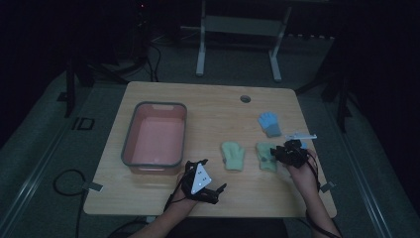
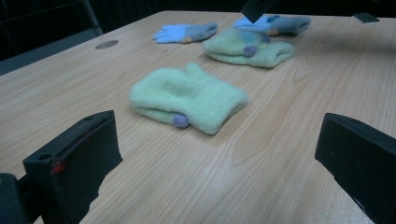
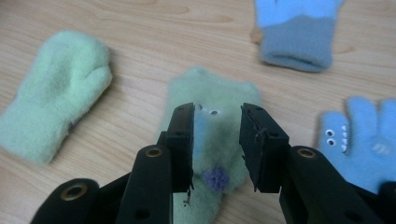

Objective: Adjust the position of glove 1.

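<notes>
Jaws of the right hand-held gripper point(image 3: 217, 144) stand narrowly apart, apparently just above a pale green fleece mitten point(image 3: 210, 140) lying flat on the wooden surface point(image 3: 140, 28); the left hand-held gripper point(image 2: 219, 158) gapes wide, empty, before another green mitten point(image 2: 189, 98).

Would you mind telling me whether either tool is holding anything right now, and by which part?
Nothing is held: the right tool hangs open above a green mitten, and the left tool is open.
</notes>
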### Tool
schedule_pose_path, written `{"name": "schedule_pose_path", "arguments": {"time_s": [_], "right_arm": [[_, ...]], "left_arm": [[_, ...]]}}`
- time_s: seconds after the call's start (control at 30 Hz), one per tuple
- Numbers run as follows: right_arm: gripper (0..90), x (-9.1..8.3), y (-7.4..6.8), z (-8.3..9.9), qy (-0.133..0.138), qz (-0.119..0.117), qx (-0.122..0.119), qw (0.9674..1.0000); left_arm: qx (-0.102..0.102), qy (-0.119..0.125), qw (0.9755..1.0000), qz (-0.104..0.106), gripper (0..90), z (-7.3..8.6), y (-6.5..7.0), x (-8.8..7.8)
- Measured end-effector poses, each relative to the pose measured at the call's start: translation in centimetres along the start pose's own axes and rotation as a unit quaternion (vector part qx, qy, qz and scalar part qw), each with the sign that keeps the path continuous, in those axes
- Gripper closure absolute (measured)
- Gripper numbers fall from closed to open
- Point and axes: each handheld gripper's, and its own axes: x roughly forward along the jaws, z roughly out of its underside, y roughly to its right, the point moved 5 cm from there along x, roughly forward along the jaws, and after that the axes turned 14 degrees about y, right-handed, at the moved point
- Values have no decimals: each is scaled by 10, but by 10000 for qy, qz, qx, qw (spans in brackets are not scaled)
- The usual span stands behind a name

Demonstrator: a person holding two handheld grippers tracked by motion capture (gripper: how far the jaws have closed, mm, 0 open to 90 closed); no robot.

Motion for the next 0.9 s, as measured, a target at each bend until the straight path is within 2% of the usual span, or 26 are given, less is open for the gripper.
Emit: {"name": "schedule_pose_path", "arguments": {"time_s": [0.27, 0.37, 0.47, 0.63, 0.67, 0.7, 0.9], "right_arm": [[628, 14, -4, 11, -72, -92, 111, 9999], [649, 23, -6, 21, -236, 82, 51, 9997], [673, 24, -8, 25, -209, 182, -71, 9996], [784, 25, -9, 24, -291, 270, 74, 9992], [784, 25, -9, 24, -291, 270, 74, 9992], [831, 25, -10, 23, -288, 392, 176, 9987], [841, 22, -12, 18, -321, 457, 178, 9983]], "left_arm": [[0, -1, 10000, -9, 1, 0, 0, 0], [3, -1, 10000, 2, 1, 0, 0, 0], [10, -16, 10000, 12, 1, 0, 0, 0], [-4, 2, 10000, -17, 1, 0, 0, 0], [-4, 2, 10000, -17, 1, 0, 0, 0], [-10, 10, 10000, -31, 1, 0, 0, 0], [-39, 24, 10000, -35, 1, 0, -1, 0]]}}
